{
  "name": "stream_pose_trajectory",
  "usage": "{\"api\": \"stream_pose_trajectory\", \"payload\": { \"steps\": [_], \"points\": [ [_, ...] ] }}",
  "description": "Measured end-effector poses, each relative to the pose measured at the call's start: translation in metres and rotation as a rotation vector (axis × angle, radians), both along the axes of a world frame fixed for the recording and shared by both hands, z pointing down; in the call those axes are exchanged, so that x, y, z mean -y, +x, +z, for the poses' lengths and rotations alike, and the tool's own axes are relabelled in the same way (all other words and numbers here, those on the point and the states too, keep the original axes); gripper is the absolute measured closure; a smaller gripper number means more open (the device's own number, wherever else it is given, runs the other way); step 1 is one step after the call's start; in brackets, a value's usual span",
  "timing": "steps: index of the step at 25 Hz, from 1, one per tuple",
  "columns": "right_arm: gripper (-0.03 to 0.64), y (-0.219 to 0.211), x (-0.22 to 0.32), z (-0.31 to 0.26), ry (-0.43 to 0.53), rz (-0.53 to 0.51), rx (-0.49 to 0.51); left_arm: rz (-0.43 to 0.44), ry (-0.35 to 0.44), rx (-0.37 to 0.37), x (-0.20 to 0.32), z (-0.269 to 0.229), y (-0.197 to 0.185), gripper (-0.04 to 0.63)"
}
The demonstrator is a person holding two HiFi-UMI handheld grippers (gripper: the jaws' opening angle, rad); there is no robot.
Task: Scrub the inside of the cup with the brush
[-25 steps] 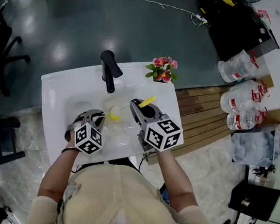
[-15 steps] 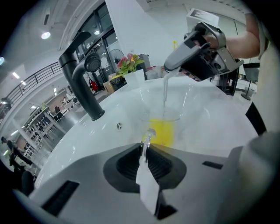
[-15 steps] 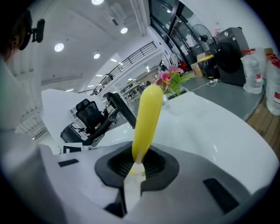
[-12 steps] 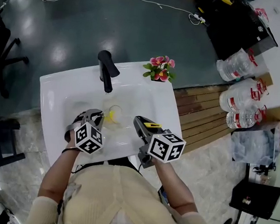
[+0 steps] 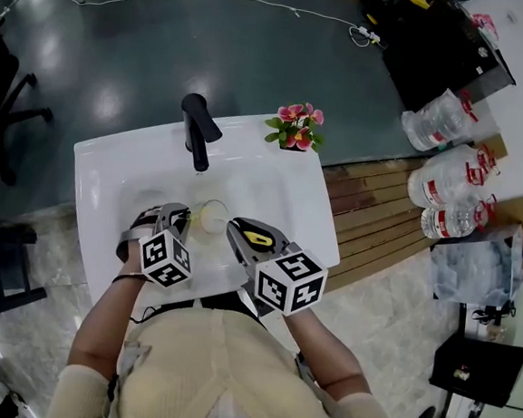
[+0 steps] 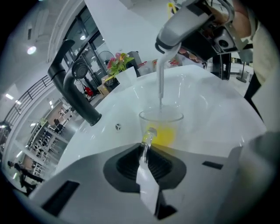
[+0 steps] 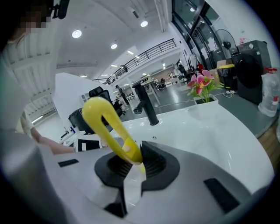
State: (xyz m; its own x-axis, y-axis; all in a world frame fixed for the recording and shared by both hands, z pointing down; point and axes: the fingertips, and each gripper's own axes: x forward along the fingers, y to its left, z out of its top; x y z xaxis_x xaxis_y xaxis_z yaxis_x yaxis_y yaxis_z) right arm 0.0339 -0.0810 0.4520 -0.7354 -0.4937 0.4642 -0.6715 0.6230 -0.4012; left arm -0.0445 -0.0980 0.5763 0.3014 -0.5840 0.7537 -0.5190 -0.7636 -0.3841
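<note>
Just changed: the right gripper, which had swung out to the right half a second ago, has come back in beside the cup, and the brush has tilted over with it.
Unchanged: the left gripper and the cup sit where they were in the sink.
Meaning: probably a scrubbing stroke in progress, with the head working round inside the cup, not lifted out.
Left fingers: nearly together, clamped on the cup's handle and keeping it upright.
Right fingers: clamped on the brush's yellow loop.
Cup position: clear, standing on the basin floor just in front of the tap.
Brush position: the pale stem drops through the rim and the yellow head sits low inside.
Edges: the cup's rim limits how far the stem can lean. The tap stands close behind, and the sink's front edge lies under both grippers.
Open room: the basin is bare to the right of the cup, and the flowers at the back corner are well apart.
Tight spot: the two grippers are near each other, so wide sweeps to the left look cramped.
</note>
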Motion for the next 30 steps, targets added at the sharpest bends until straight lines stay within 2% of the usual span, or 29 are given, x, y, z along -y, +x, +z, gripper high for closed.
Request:
{"api": "stream_pose_trajectory", "payload": {
  "steps": [5,10,20,25,30],
  "points": [
    [0.568,-0.002,0.009,-0.005,0.038,-0.033,-0.004,0.035,0.017,0.023,0.0,0.0,0.001,0.561],
    [0.574,0.02,0.026,-0.013,0.031,0.035,0.028,0.091,0.055,0.065,0.0,-0.003,0.009,0.56],
    [0.574,0.071,0.027,-0.058,0.039,0.131,0.128,0.117,0.061,0.059,-0.002,-0.004,0.014,0.56],
    [0.574,0.078,0.02,-0.081,0.073,0.135,0.143,0.114,0.07,0.056,-0.001,-0.004,0.015,0.56],
    [0.574,0.075,0.024,-0.098,0.112,0.152,0.21,0.121,0.074,0.054,-0.002,-0.005,0.015,0.56]
  ]
}}
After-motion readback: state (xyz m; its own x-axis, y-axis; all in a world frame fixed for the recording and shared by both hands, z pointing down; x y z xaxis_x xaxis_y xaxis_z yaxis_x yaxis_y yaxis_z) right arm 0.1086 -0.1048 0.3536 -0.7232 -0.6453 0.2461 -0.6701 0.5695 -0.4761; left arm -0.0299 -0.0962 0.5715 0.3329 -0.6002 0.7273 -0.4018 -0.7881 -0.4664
